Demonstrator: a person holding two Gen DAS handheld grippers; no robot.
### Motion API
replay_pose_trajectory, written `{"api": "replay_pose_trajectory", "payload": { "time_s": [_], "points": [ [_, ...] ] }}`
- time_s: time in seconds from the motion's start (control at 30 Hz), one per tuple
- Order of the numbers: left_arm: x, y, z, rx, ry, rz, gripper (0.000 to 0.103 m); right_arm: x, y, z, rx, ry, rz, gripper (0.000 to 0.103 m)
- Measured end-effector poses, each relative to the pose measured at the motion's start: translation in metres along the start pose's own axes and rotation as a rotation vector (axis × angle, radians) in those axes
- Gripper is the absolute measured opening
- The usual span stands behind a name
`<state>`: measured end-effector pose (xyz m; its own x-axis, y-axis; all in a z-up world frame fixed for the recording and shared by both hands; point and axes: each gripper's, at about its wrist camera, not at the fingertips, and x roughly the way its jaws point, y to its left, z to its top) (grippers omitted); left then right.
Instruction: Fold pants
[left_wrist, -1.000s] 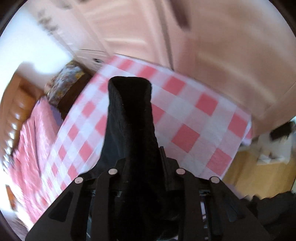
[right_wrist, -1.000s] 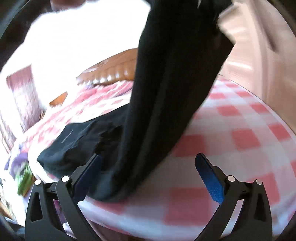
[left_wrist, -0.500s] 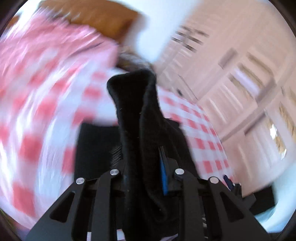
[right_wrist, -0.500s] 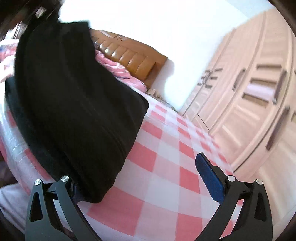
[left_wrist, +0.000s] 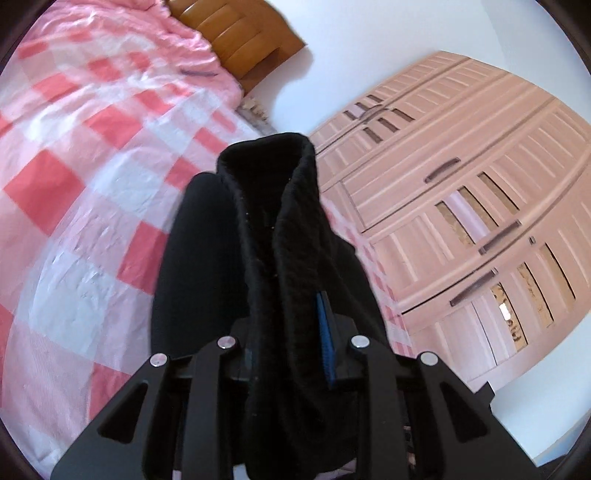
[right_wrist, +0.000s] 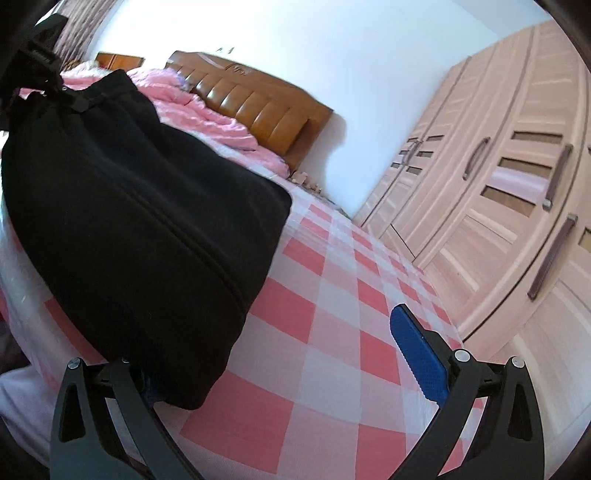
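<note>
On the bed (right_wrist: 325, 332), checked cover lies bare from the pants (right_wrist: 140, 229) across to the edge facing the wardrobe (right_wrist: 517, 184), and on toward the headboard (right_wrist: 258, 107). The black pants lie folded in a thick bundle near the near edge. The left gripper (left_wrist: 284, 332) is clamped on a bunched fold of them; the right gripper (right_wrist: 280, 350) stands spread wide, one finger beside the bundle.

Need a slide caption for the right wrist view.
Right claw open above the checkered bedspread, black pants draped beside its left finger.
</note>
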<state>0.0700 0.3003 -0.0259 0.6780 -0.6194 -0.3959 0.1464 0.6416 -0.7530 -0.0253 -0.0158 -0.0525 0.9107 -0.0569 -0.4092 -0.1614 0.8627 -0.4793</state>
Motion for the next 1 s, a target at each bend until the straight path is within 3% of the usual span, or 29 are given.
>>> {"api": "replay_pose_trajectory", "payload": {
  "time_s": [0.13, 0.2, 0.23, 0.3, 0.33, 0.37, 0.43, 0.53, 0.63, 0.67, 0.73, 0.8, 0.87, 0.9, 0.93, 0.97, 1.0],
  "points": [
    [-0.001, 0.007, -0.003, -0.025, 0.012, 0.016, 0.029, 0.000, 0.001, -0.003, 0.008, 0.013, 0.032, 0.098],
    [-0.004, 0.022, -0.008, -0.061, -0.009, 0.108, 0.034, -0.003, 0.000, -0.004, 0.005, 0.003, 0.070, 0.098],
    [-0.008, 0.028, -0.010, -0.081, -0.025, 0.119, 0.038, -0.004, 0.000, -0.005, 0.003, 0.000, 0.088, 0.098],
    [-0.022, 0.035, -0.013, -0.127, -0.064, 0.105, 0.051, -0.011, -0.005, -0.010, 0.005, -0.011, 0.149, 0.098],
    [-0.032, 0.033, -0.013, -0.132, -0.096, 0.133, 0.071, -0.014, -0.008, -0.012, 0.012, -0.013, 0.183, 0.098],
    [-0.042, 0.030, -0.014, -0.127, -0.134, 0.182, 0.082, -0.018, -0.013, -0.015, 0.023, -0.016, 0.246, 0.098],
    [-0.060, 0.010, -0.014, -0.063, -0.192, 0.270, 0.082, -0.030, -0.024, -0.021, 0.047, -0.038, 0.339, 0.098],
    [-0.066, -0.029, -0.014, 0.073, -0.186, 0.323, 0.082, -0.047, -0.050, -0.022, 0.166, -0.090, 0.463, 0.098],
    [-0.040, -0.063, -0.014, 0.190, -0.063, 0.247, 0.082, -0.049, -0.069, -0.009, 0.277, -0.111, 0.517, 0.098],
    [-0.030, -0.067, -0.014, 0.191, -0.021, 0.246, 0.082, -0.048, -0.071, -0.006, 0.284, -0.114, 0.516, 0.098],
    [0.000, -0.061, -0.013, 0.167, 0.075, 0.343, 0.081, -0.045, -0.071, 0.003, 0.289, -0.129, 0.520, 0.098],
    [0.013, -0.049, -0.012, 0.142, 0.102, 0.411, 0.080, -0.041, -0.068, 0.011, 0.287, -0.134, 0.530, 0.098],
    [0.018, -0.043, -0.012, 0.132, 0.113, 0.405, 0.080, -0.034, -0.063, 0.019, 0.282, -0.133, 0.548, 0.098],
    [0.015, -0.041, -0.012, 0.138, 0.119, 0.405, 0.077, -0.032, -0.059, 0.022, 0.279, -0.129, 0.553, 0.098],
    [0.015, -0.041, -0.012, 0.146, 0.130, 0.399, 0.055, -0.030, -0.056, 0.024, 0.277, -0.126, 0.557, 0.098],
    [0.014, -0.042, -0.013, 0.163, 0.132, 0.428, 0.043, -0.026, -0.050, 0.027, 0.271, -0.121, 0.568, 0.098],
    [0.013, -0.043, -0.013, 0.182, 0.127, 0.439, 0.042, -0.022, -0.044, 0.030, 0.260, -0.118, 0.578, 0.098]
  ]
}}
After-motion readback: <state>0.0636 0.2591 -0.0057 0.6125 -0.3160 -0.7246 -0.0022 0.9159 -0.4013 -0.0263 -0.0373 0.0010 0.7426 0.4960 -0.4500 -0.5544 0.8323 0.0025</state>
